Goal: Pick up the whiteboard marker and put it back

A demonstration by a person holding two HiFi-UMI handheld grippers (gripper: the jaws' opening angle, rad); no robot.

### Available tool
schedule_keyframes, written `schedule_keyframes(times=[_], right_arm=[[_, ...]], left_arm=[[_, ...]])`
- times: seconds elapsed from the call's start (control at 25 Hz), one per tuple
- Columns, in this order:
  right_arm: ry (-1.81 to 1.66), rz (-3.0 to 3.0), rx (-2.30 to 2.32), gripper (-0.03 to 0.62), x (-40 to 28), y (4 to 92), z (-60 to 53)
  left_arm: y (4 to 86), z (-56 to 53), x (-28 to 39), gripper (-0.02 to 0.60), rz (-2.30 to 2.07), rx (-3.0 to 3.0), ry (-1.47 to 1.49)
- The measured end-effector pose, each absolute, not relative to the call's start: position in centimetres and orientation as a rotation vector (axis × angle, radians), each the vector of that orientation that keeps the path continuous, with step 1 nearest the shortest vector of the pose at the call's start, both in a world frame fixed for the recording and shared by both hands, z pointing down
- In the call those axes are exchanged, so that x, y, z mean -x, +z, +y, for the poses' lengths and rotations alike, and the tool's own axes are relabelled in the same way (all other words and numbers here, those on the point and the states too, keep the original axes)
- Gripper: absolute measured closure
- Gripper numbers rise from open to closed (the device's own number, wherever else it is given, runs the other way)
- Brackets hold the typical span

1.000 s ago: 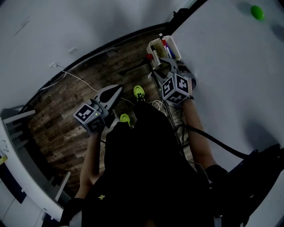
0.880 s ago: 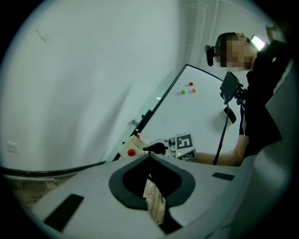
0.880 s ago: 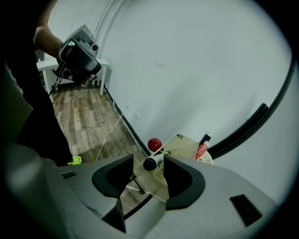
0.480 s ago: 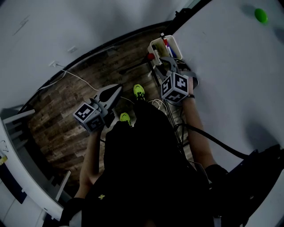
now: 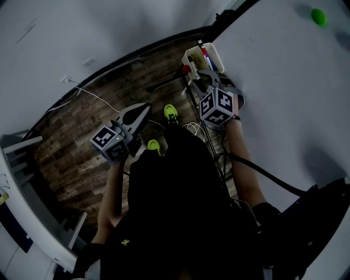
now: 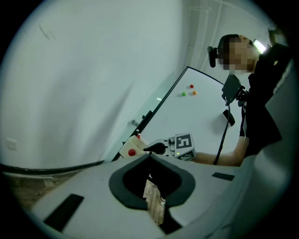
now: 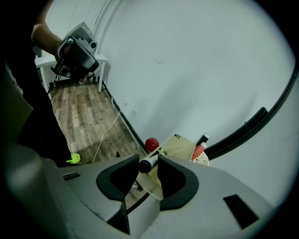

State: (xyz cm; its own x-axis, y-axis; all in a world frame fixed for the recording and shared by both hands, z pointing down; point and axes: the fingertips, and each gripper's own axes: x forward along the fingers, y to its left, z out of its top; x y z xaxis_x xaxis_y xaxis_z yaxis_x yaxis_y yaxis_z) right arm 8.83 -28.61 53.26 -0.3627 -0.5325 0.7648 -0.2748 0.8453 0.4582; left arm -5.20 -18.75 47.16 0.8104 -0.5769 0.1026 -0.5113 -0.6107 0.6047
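**Right claw closes on the marker**

Closing is the one change since a second ago: the right gripper (image 7: 149, 161) has just been drawing its jaws in from wide apart, and they now clamp the dark end of the whiteboard marker (image 7: 146, 165) right at their tips. Neither hand has shifted otherwise. The marker's pale barrel runs away from the jaws toward the near edge of the cream pen holder (image 7: 181, 147), just beside a red ball (image 7: 151, 144) at the holder's left (whether the barrel rests on the rim I cannot tell). From the head view, the holder (image 5: 215, 53) sits far off at the lower corner of the whiteboard (image 5: 273, 87), with other red and blue pens standing in it, and a green magnet (image 5: 318, 16) is stuck well to the right on the board. The left gripper (image 5: 140, 113) hangs nearer and to the left over the wooden floor (image 5: 82, 131), jaws together with nothing between them.
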Motion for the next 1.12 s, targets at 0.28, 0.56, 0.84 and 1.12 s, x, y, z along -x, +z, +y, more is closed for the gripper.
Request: schedule_keyframes(times=[0.28,0.56,0.84,1.12], right_arm=[[-0.302,-1.976,-0.609,0.487,-8.8,52.7,-28.3],[-0.298,-2.007,-0.637,0.496,-8.9,52.0,-28.2],[-0.279,-2.081,-0.713,0.499,-8.9,50.3,-28.7],[-0.264,-2.12,-0.761,0.5,-8.7,49.2,-28.4]], left_arm=[[46.6,-18.5,5.2,0.563,-0.795,-2.366,-0.14],[46.5,-18.4,4.8,0.563,-0.785,-2.373,-0.138],[46.7,-18.3,4.8,0.563,-0.775,-2.413,-0.143],[46.4,-18.2,4.8,0.563,-0.769,-2.422,-0.147]])
